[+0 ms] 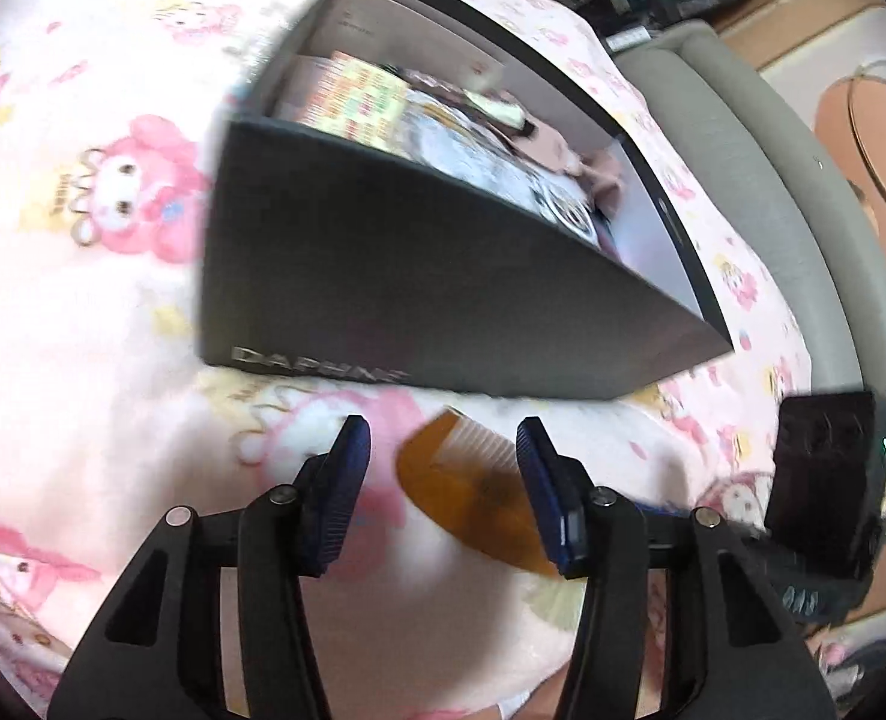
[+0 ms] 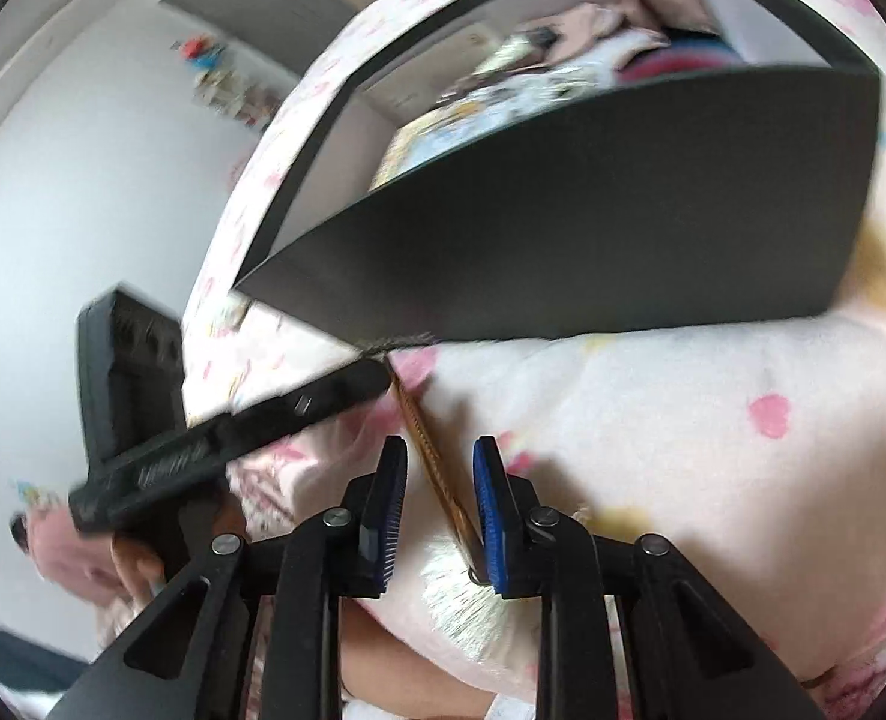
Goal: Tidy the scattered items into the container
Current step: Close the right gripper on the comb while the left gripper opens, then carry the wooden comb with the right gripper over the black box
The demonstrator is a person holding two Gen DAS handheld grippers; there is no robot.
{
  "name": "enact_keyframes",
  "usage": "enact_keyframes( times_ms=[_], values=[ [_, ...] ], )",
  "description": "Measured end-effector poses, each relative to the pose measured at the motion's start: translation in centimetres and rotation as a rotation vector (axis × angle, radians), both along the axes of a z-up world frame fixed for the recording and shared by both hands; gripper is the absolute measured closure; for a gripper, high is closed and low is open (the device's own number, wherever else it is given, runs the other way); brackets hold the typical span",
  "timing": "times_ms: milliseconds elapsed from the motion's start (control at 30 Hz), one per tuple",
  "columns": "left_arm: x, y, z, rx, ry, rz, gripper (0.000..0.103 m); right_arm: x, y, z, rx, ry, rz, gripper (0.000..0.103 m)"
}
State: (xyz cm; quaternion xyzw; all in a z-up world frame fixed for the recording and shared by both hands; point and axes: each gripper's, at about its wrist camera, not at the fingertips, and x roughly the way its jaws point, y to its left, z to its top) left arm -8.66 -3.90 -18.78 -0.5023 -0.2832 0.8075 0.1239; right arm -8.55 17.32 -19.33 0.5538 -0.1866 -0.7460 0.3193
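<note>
Pink cartoon-print blanket (image 1: 83, 300) is covering a bed and carrying all listed items. Black box (image 1: 383, 276), lettered "DAPHNE" on its near wall, is sitting open-topped on the blanket; its pale interior is holding printed packets, a pink fabric piece and other small goods too blurred to name. Amber comb (image 1: 467, 492) is lying on the blanket just in front of the box's near wall, teeth pointing toward the box in the left wrist view. Left gripper (image 1: 443, 480) is hovering over the comb with its jaws spread wide, the comb showing between the blue pads (image 1: 338, 498); the right-hand pad is overlapping the comb's end, though contact cannot be judged. Right gripper (image 2: 440, 504) is reaching in from the other side, jaws parted, the comb appearing edge-on between them and close against the right pad (image 2: 491, 516); neither gripper is clamping it. In the right wrist view the left gripper's body (image 2: 143, 414) is showing at left, a hand (image 2: 137, 564) beneath it. Grey bed frame (image 1: 761, 180) is bordering the blanket at right in the left wrist view.
</note>
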Motion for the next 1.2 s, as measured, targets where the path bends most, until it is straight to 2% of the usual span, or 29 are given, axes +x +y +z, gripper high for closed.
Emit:
enact_keyframes(
  times_ms=[133, 267, 400, 500, 533, 600, 700, 800, 867, 1033, 1133, 1200],
  values=[
    [0.6, -1.5, -0.3, 0.05, 0.004, 0.047, 0.052, 1.5, -1.2, 0.0, 0.069, 0.016, 0.05, 0.083],
    [0.7, -2.1, -0.1, 0.07, 0.02, 0.069, 0.051, 2.2, -2.0, 0.2, 0.051, 0.021, 0.149, 0.083],
    [0.0, -1.3, -1.1, 0.047, -0.035, 0.042, 0.051, 3.2, -2.1, 0.3, 0.072, 0.039, 0.165, 0.083],
    [0.2, -0.6, -0.9, -0.05, -0.076, 0.014, 0.051, 4.0, -2.5, 0.9, 0.083, 0.067, 0.205, 0.083],
    [0.4, -0.3, -0.9, -0.108, -0.114, 0.001, 0.052, 4.3, -2.4, 1.0, 0.091, 0.063, 0.203, 0.083],
    [1.2, -0.2, -0.7, -0.158, -0.142, -0.016, 0.053, 4.6, -1.5, 1.0, 0.097, 0.031, 0.157, 0.082],
    [2.0, -0.7, 0.1, -0.192, -0.115, -0.009, 0.053, 5.9, 0.0, 0.9, 0.15, -0.004, 0.076, 0.081],
    [1.3, -1.5, 0.3, -0.184, -0.092, 0.012, 0.053, 6.2, 1.9, 0.6, 0.108, -0.081, 0.016, 0.081],
    [0.7, -1.4, -0.1, -0.175, -0.105, -0.008, 0.054, 6.2, 0.6, -0.2, 0.072, -0.121, 0.032, 0.078],
    [1.7, -0.5, -0.7, -0.182, -0.146, -0.082, 0.061, 5.1, -1.0, -1.4, 0.094, -0.161, 0.019, 0.077],
    [2.8, -1.0, -0.5, -0.174, -0.16, -0.087, 0.061, 4.4, -1.3, -1.0, 0.136, -0.127, 0.022, 0.075],
    [3.4, -1.6, -0.1, -0.111, -0.167, -0.099, 0.061, 3.9, -1.0, -0.2, 0.159, -0.079, -0.002, 0.075]
  ],
)
